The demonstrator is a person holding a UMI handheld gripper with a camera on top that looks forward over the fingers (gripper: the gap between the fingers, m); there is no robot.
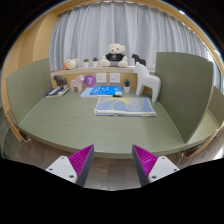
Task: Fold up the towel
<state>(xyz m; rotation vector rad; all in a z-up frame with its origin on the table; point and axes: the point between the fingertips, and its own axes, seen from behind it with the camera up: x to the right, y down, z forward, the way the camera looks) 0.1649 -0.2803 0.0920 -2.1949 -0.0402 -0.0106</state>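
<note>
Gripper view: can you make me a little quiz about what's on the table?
1. True or false: the gripper is holding the towel.
2. Where does the towel lie? A: flat on the green table, beyond the fingers. B: between the fingers. C: on the floor.
3. Fill in: the white plush toy sits in front of the ___.

Key: 1 false, the fingers are open and empty. 2 A. 3 curtain.

One open book, two plush toys
</note>
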